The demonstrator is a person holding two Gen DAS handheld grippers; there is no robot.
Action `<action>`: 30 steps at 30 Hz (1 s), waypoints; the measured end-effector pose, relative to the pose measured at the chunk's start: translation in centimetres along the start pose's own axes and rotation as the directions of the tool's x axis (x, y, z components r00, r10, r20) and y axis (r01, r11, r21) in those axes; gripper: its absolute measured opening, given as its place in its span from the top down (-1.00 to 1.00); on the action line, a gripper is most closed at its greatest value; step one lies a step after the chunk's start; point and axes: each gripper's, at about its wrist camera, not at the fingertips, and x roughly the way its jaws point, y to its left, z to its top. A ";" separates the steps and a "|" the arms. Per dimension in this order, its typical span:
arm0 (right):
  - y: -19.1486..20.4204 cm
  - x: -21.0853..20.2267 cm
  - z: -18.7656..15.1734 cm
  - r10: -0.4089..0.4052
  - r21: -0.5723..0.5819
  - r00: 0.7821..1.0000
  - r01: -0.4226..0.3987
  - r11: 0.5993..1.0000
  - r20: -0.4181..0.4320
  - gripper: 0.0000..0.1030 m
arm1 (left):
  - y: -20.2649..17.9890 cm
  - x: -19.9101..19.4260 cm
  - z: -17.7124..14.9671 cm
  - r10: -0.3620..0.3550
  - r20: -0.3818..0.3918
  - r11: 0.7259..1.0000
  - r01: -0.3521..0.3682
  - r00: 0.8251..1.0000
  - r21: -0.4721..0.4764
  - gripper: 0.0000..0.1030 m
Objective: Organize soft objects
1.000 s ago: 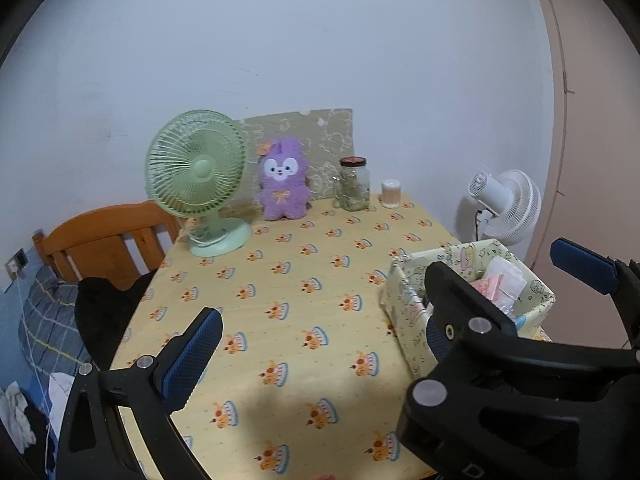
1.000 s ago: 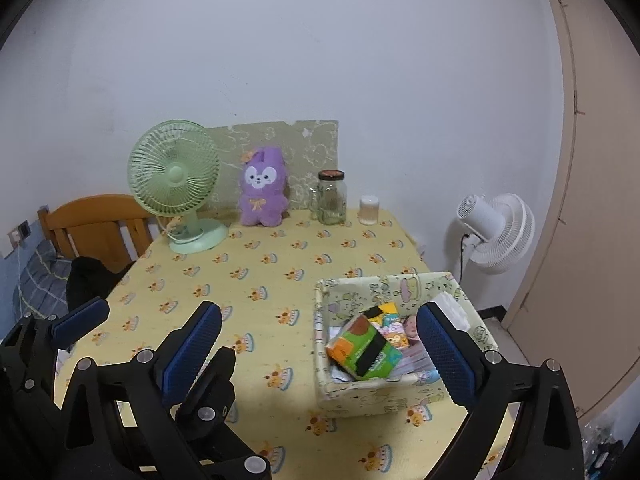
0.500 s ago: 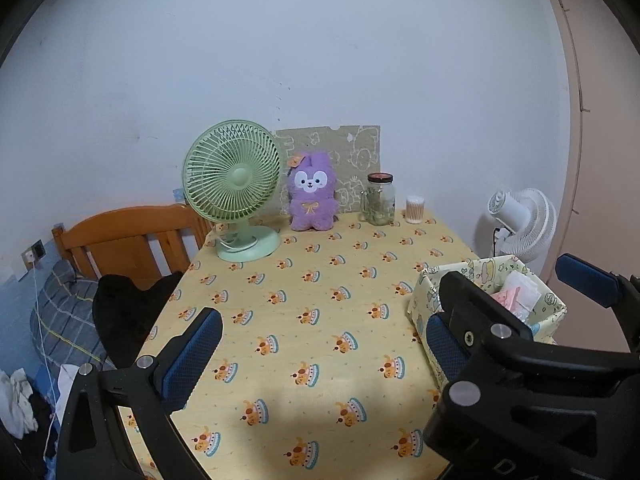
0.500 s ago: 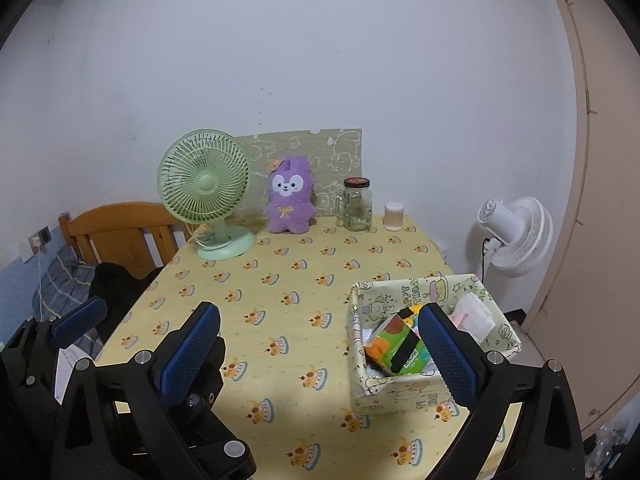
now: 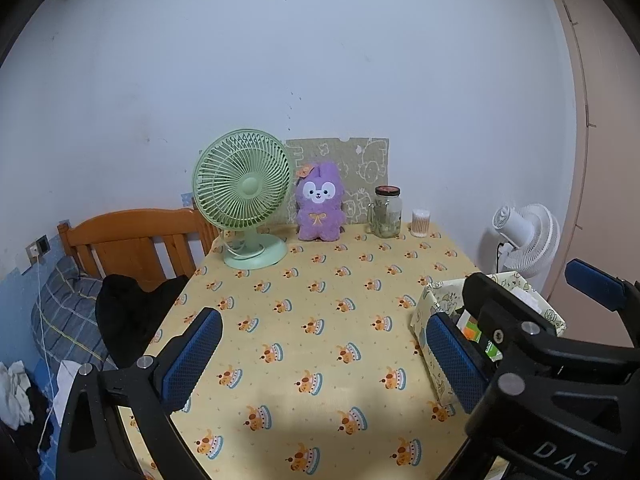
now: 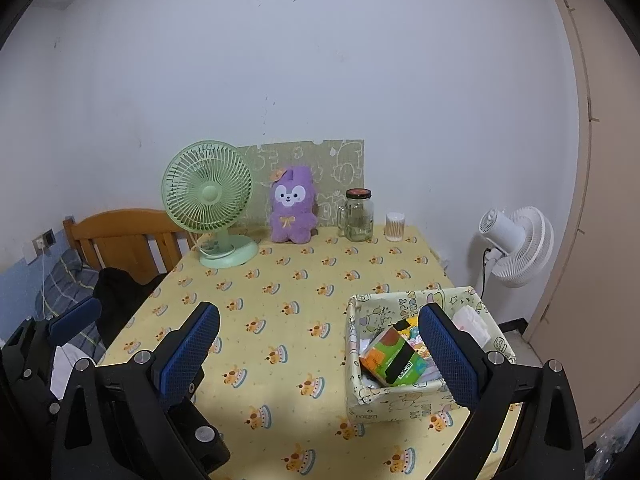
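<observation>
Both grippers are sitting higher and farther back than 1 second ago, so more wall is showing. Left gripper (image 5: 320,354) and right gripper (image 6: 320,354) are hanging spread apart, gripping nothing. Beneath the right one, the box (image 6: 404,304) is holding a packet (image 6: 386,356) tilted corner-up. Far back, the plush (image 5: 320,210) is standing upright, facing the cameras, between fan (image 5: 244,200) and jar (image 5: 386,212).

White letters "DAS" on black body of right gripper (image 5: 516,316), low in left wrist view; rest cut off. Fabric basket (image 6: 404,404) wall carries printed lettering, "HAPPY" legible along inner rim, remainder too small. Green-orange pack (image 6: 390,356) in basket has label, unreadable.
</observation>
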 end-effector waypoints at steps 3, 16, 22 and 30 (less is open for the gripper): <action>-0.2 -0.1 -0.1 0.000 0.005 1.000 0.000 1.000 -0.001 -0.96 | 0.0 0.0 0.0 -0.002 -0.003 1.000 0.002 1.000 -0.002 -1.00; -0.7 -0.3 -0.1 0.001 0.013 1.000 -0.001 1.000 0.004 -0.97 | -0.3 -0.1 -0.1 -0.004 0.001 1.000 0.004 1.000 0.001 -1.00; -0.8 -0.3 -0.1 0.001 0.018 1.000 -0.001 1.000 0.003 -0.99 | -0.3 0.0 -0.1 -0.003 0.000 1.000 0.003 1.000 0.003 -1.00; -0.6 0.2 -0.3 0.004 0.014 1.000 -0.003 1.000 -0.006 -1.00 | 0.0 0.2 -0.1 -0.003 -0.010 1.000 0.003 1.000 -0.004 -1.00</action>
